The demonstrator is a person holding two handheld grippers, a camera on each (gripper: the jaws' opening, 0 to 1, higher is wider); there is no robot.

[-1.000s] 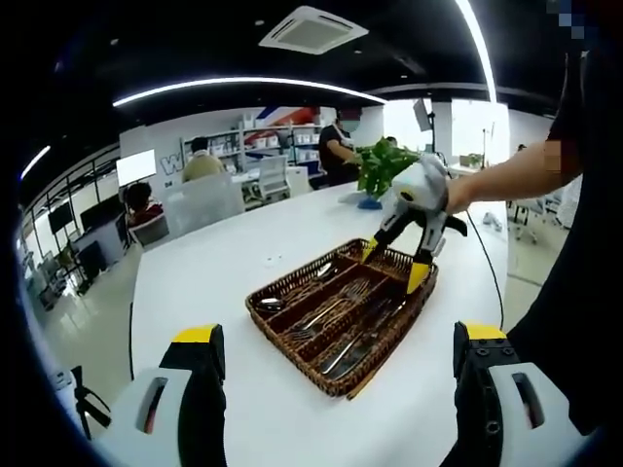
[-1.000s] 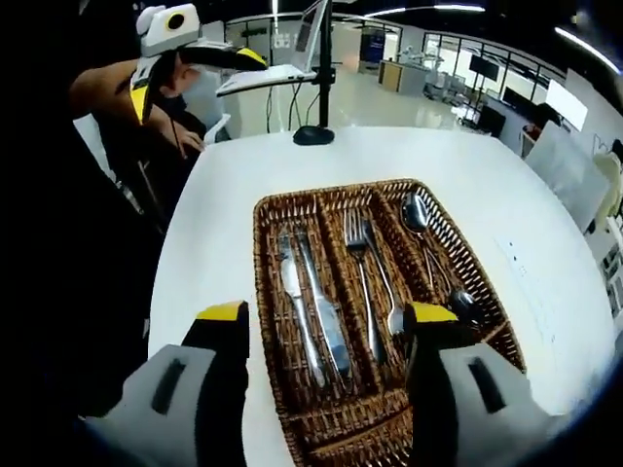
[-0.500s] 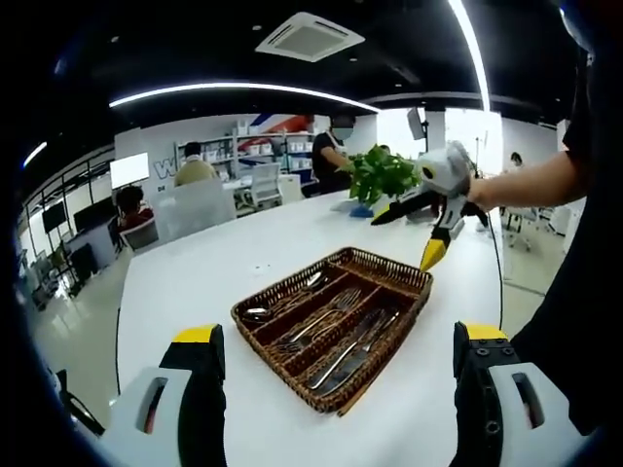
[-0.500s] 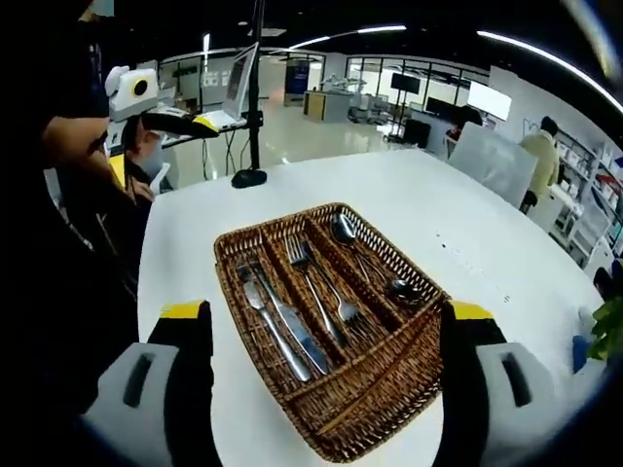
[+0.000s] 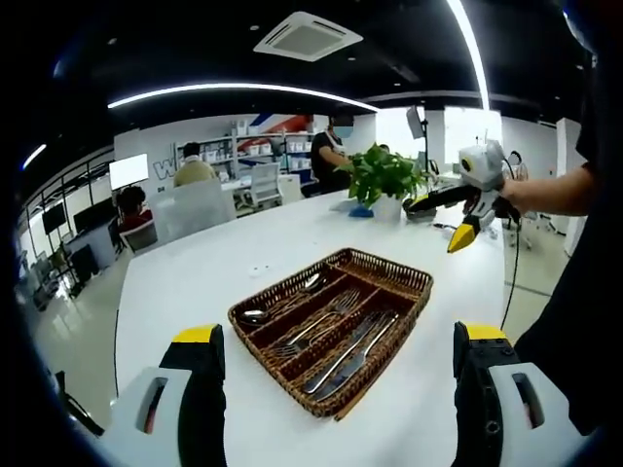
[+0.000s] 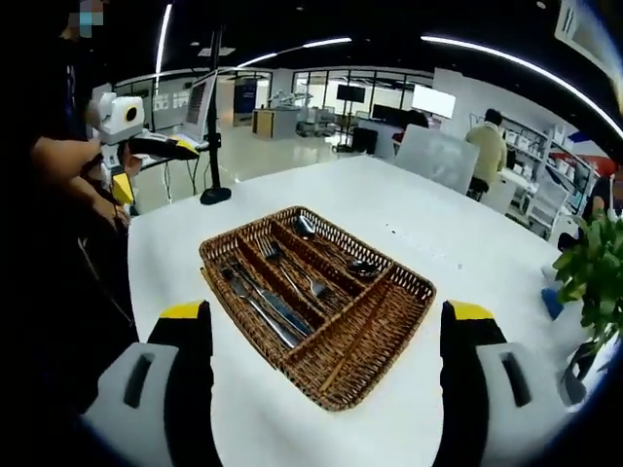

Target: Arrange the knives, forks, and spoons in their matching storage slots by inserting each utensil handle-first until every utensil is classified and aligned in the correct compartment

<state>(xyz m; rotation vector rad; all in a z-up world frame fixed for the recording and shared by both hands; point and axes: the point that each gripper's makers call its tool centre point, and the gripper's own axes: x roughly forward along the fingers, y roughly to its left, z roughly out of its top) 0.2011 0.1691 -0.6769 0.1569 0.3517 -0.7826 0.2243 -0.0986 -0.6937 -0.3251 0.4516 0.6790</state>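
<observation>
Both jaws spread, wicker tray (image 5: 389, 282) centred ahead.

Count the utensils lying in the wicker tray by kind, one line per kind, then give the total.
All lie in the wicker tray.
Knives: 2
Forks: 2
Spoons: 2
Total: 6 utensils
</observation>
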